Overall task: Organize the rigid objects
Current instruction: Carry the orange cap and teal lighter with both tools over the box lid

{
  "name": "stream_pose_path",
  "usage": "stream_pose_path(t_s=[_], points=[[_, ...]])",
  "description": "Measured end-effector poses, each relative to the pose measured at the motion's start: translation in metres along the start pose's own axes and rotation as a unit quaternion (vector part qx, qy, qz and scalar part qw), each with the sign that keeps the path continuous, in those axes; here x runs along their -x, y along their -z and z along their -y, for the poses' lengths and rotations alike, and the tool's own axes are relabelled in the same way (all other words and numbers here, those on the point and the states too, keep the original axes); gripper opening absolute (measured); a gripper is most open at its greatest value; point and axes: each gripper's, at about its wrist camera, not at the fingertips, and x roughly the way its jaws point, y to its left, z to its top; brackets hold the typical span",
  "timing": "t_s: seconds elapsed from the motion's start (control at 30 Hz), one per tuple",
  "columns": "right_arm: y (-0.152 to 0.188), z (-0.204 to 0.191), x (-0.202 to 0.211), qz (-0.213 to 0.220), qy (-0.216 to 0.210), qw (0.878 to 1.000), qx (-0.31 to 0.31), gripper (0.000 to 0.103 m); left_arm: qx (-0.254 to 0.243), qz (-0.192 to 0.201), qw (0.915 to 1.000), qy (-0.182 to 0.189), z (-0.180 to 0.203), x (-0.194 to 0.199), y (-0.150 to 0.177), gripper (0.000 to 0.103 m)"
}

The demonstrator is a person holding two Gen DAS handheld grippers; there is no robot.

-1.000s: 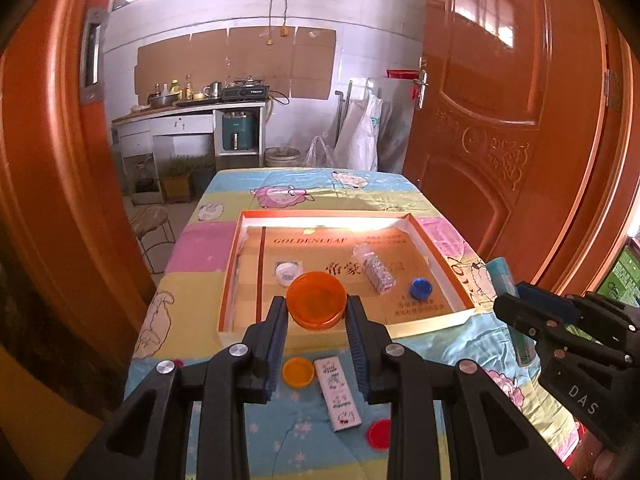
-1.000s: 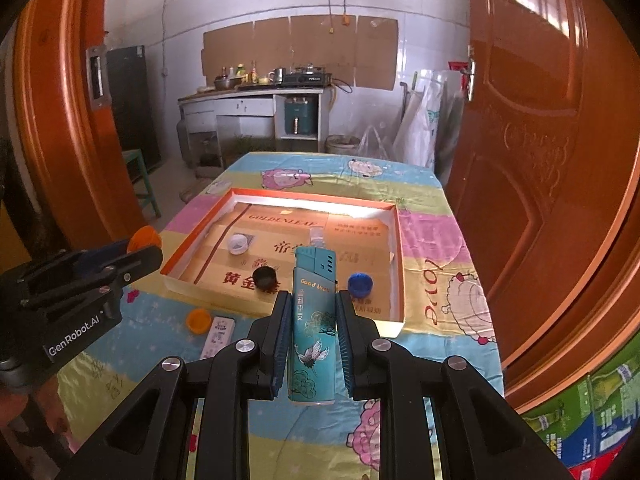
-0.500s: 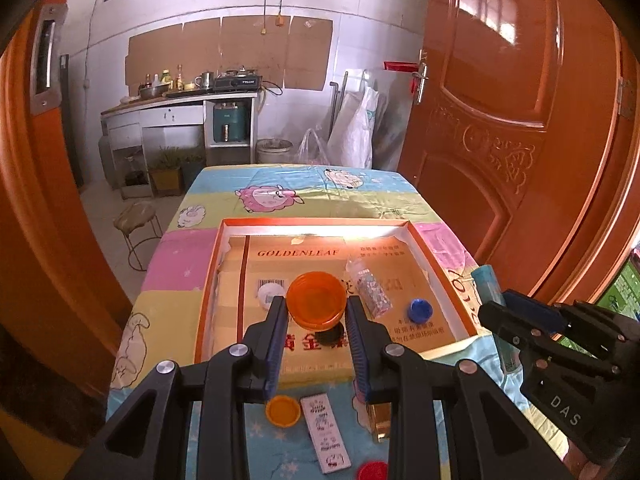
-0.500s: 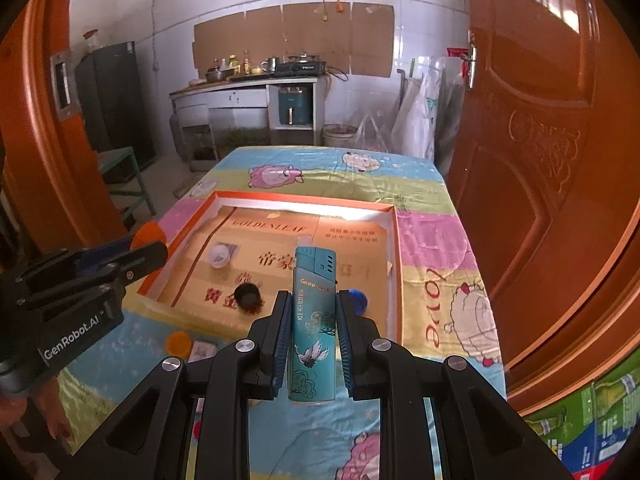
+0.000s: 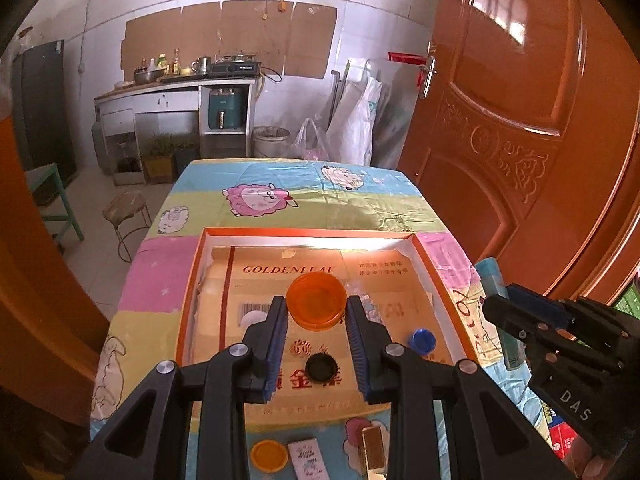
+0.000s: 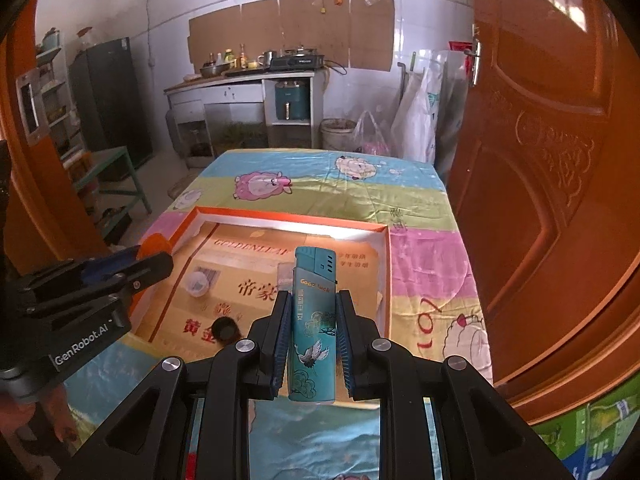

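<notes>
While both grippers hung above the near edge of the shallow orange-rimmed box [image 5: 436, 272], each held one item. Left gripper [image 5: 317, 312]: jaws pinching an orange lid [image 5: 316, 300] by its rim, the lid held over the middle of the box floor. Right gripper [image 6: 311, 312]: jaws clamped on the sides of a teal lighter [image 6: 313, 320], which stood lengthwise between the pads with its cap end pointing toward the far wall of the box; in the left wrist view the same lighter showed as a pale blue end [image 5: 491, 276] just outside the right wall of the box. Contents lying on the printed cardboard floor of the box: a black cap [image 5: 322, 366] near the front wall, a blue cap [image 5: 423, 340] toward the front right corner, and a white cap [image 6: 197, 283] toward the left wall. A clear item lay just behind the lighter in the right wrist view, too hidden to identify. Items on the patterned cloth [image 5: 328, 196] in front of the box: a small orange lid [image 5: 269, 456], a white printed packet [image 5: 308, 458] beside it, and a brass-coloured block [image 5: 374, 450] to the right of the packet. Box position: across the middle of the cloth-covered table.
</notes>
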Motion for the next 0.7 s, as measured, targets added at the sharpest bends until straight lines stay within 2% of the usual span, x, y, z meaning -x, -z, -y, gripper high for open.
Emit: stream_pose_path(t_s=[0.7], points=[[-0.035,0.015,-0.061,-0.039,-0.008,0.999,0.008,0.023,0.001,-0.029,0.9996,0.001,0.005,-0.057,-0.034,0.03]])
